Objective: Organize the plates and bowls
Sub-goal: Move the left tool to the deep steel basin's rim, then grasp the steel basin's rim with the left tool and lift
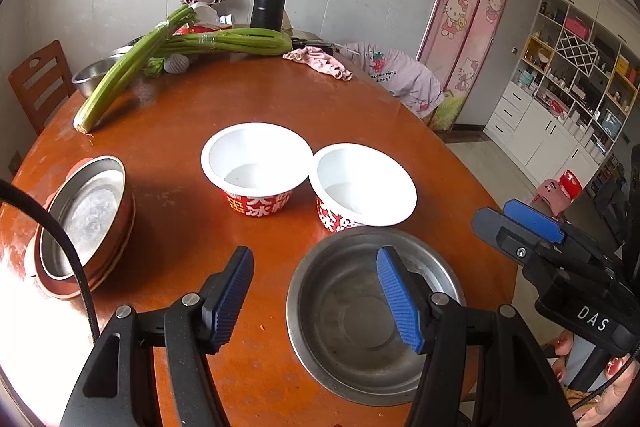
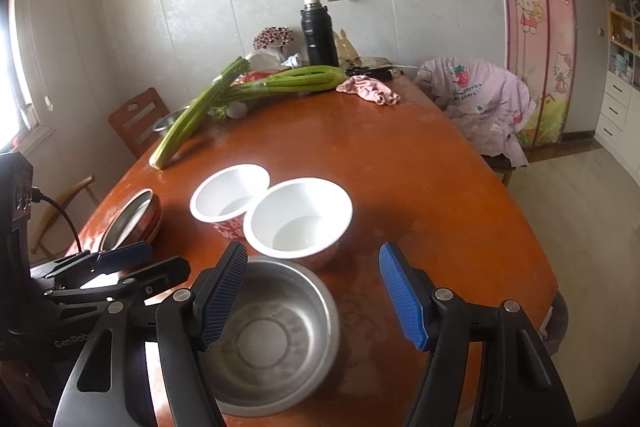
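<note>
- Left hand-held gripper (image 1: 316,297): jaws part open, nothing between the pads. Its right finger hangs over the steel bowl (image 1: 372,319), left finger over bare worktop (image 1: 400,115); contact with the bowl can't be confirmed.
- Right hand-held gripper (image 2: 314,295): jaws part open, empty. Its left finger sits above the steel bowl's left rim, right finger over bare wood to the right of it.
- Steel bowl: upright, empty, at the worktop's near edge.
- Two white paper bowls with red printed sides, just behind the steel bowl: left one (image 1: 256,167), right one (image 1: 362,185). Rims touching or nearly so; the right one sits right against the steel bowl's far rim.
- Stack of red-rimmed metal dishes (image 1: 86,223) near the worktop's left edge, tilted, well apart from the other bowls.
- Far end of worktop: celery stalks (image 1: 168,59), another steel basin (image 1: 94,77) beneath them at the left edge, black flask (image 1: 268,1), pink cloth (image 1: 320,61).
- Person's fingers (image 1: 600,379) with painted nails visible at the lower right, below the right gripper's body.
</note>
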`<action>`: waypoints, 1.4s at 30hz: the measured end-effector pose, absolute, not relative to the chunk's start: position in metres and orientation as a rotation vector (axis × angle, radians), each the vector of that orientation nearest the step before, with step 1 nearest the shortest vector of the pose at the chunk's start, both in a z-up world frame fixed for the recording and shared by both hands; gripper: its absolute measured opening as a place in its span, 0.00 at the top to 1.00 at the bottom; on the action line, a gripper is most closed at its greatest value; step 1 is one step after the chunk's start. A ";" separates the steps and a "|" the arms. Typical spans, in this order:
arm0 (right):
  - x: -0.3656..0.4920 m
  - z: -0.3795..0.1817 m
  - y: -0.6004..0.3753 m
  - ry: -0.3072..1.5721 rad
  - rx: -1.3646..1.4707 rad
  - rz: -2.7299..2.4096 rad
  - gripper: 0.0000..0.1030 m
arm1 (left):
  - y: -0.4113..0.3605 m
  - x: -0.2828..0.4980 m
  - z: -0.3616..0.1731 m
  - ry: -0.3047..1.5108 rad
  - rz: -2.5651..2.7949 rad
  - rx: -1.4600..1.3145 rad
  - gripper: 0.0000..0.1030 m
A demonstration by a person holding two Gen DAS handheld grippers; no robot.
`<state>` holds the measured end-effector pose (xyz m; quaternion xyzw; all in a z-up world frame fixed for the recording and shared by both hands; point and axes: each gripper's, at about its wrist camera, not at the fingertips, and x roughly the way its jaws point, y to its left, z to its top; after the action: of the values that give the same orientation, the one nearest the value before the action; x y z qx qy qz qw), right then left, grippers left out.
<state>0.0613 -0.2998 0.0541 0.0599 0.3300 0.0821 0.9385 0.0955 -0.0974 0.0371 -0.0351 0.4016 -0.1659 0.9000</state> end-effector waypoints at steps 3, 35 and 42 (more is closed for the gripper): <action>0.061 0.048 -0.303 0.691 0.120 0.158 0.32 | -0.098 0.096 0.033 0.844 -0.348 -0.079 0.38; 0.079 -0.030 -0.271 0.877 -0.001 0.253 0.44 | -0.109 0.114 -0.025 0.998 -0.356 -0.125 0.38; 0.077 -0.030 -0.264 0.875 -0.002 0.287 0.44 | -0.113 0.116 -0.030 1.015 -0.405 -0.152 0.52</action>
<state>0.0770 -0.2639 -0.0302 -0.0010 0.4223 0.1385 0.8958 0.1156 -0.1129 -0.0303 -0.0721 0.4822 -0.1922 0.8517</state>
